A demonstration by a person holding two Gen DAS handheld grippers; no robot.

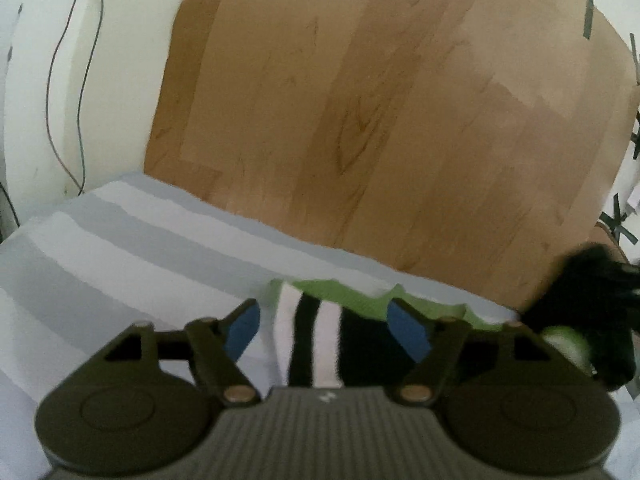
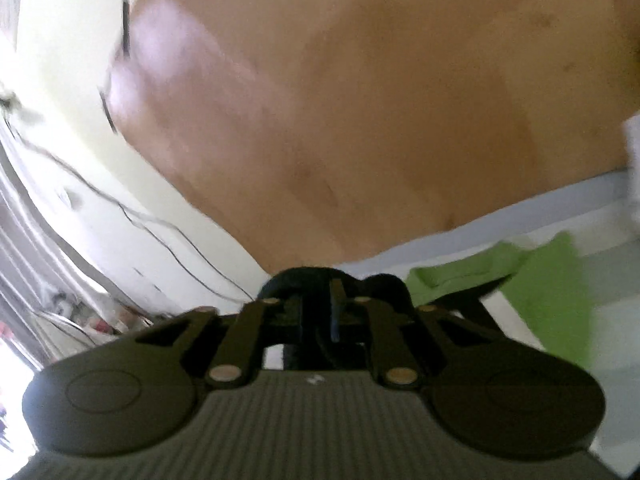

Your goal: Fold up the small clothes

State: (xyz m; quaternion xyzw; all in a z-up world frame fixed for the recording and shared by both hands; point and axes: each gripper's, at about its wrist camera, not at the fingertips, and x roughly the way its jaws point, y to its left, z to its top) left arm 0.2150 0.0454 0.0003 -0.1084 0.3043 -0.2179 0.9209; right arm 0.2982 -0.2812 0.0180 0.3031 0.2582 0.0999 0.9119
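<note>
A small garment, green [image 1: 360, 294] with a black part and white stripes [image 1: 316, 340], lies on a grey-and-white striped cloth [image 1: 120, 248]. My left gripper [image 1: 326, 324] is open, its blue pads on either side of the striped black part, just above it. My right gripper [image 2: 320, 312] is shut on black fabric of the garment [image 2: 312, 280], lifted off the cloth. The green part [image 2: 548, 280] trails to the right in the right wrist view. The right gripper shows as a dark shape [image 1: 592, 304] at the right edge of the left wrist view.
The striped cloth covers a surface whose far edge [image 1: 280, 236] drops to a wooden floor [image 1: 380, 100]. A white wall with thin cables [image 1: 68, 80] is to the left. Black tape marks [image 1: 618, 224] are on the floor at right.
</note>
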